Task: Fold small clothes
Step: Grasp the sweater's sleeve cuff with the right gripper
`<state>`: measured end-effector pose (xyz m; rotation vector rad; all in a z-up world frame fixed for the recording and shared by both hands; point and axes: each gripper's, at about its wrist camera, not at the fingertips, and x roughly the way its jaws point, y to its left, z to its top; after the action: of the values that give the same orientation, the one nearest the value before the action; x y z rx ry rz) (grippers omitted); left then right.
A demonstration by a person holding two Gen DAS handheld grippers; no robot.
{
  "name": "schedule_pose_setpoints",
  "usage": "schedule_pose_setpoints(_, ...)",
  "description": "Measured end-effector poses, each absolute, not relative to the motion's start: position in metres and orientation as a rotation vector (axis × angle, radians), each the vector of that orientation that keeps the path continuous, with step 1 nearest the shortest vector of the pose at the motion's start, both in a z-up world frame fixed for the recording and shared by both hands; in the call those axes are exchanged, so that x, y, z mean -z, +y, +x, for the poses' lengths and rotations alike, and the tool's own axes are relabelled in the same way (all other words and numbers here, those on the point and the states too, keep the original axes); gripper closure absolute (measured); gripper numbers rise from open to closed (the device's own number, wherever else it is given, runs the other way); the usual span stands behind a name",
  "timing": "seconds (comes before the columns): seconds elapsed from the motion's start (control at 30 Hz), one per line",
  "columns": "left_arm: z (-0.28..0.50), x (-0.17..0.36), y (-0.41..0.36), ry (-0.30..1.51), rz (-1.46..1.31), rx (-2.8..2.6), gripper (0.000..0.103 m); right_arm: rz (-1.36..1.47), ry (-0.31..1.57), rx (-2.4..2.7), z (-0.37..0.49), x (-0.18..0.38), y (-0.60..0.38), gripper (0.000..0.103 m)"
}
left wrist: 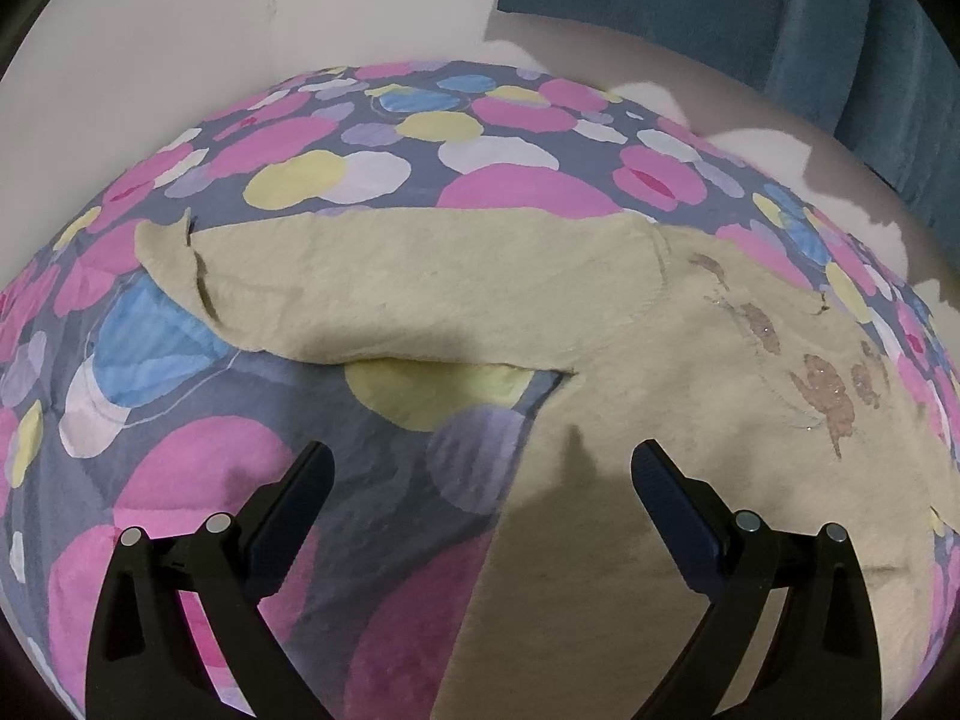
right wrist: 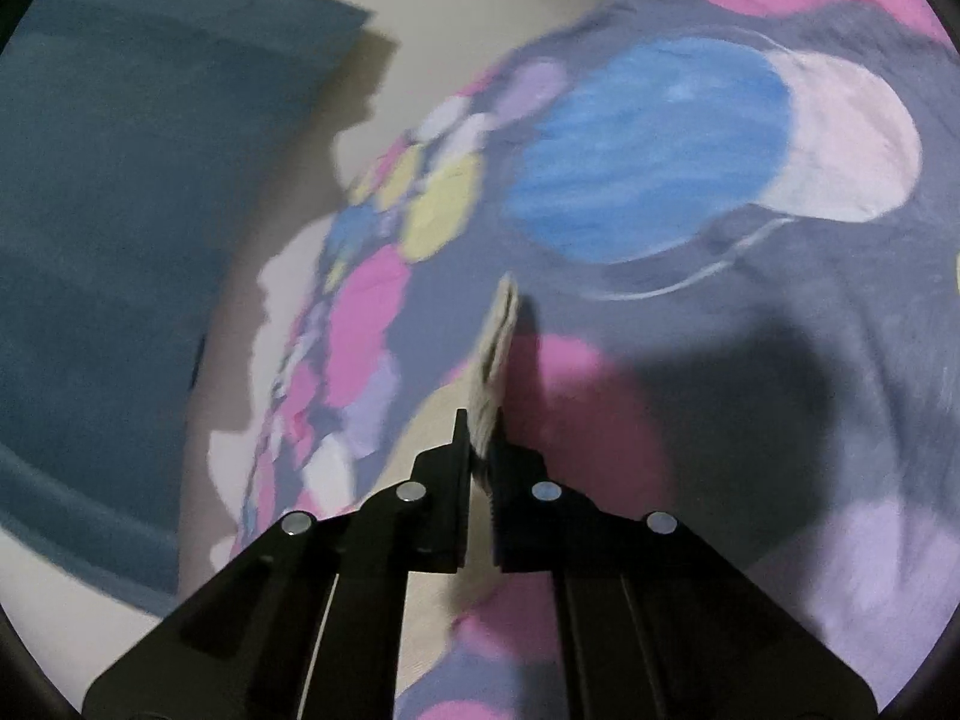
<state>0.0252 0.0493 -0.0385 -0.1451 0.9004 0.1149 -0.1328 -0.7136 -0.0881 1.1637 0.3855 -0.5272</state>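
Left claw (left wrist: 480,462): we are holding it with jaws spread wide, nothing between them, hovering over the bed. Directly under and ahead of its right finger (left wrist: 672,510) the cream sweater (left wrist: 600,324) is lying flat on the spotted bedspread (left wrist: 198,480); the left finger is sitting over bare bedspread. The sweater's body is running from beneath the claw up and to the right, with a sequinned brown motif (left wrist: 828,402) off to the right of the claw. Ahead of the claw one sleeve (left wrist: 372,288) is stretching crosswise, its long axis left to right, cuff pointing left, well beyond the left finger. Farther ahead: more bedspread, then a pale wall (left wrist: 240,18), with a blue curtain (left wrist: 750,6) at far upper right.

Right claw (right wrist: 480,432): we are pinching a thin cream edge of fabric (right wrist: 495,354), jaws nearly closed on it. The edge is running straight ahead from the tips, standing on edge. The view is blurred. Beyond it, bedspread; the curtain is off to the left.
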Motion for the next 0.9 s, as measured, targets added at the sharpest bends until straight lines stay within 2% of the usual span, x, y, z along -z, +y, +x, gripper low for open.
schedule_pose_setpoints(0.2, 0.023, 0.038, 0.054, 0.899, -0.151, -0.101, 0.004, 1.008, 0.417, 0.332, -0.075, 0.033, -0.639, 0.098)
schedule_pose_setpoints(0.47, 0.016, 0.035, 0.058, 0.890, -0.138, -0.079, 0.004, 0.845, 0.497, 0.094, 0.016, -0.011, -0.517, 0.098)
schedule_pose_setpoints(0.9, 0.012, 0.030, 0.062, 0.879, -0.154, -0.048, 0.004, 0.649, 0.668, -0.162, 0.099, -0.008, -0.307, 0.098)
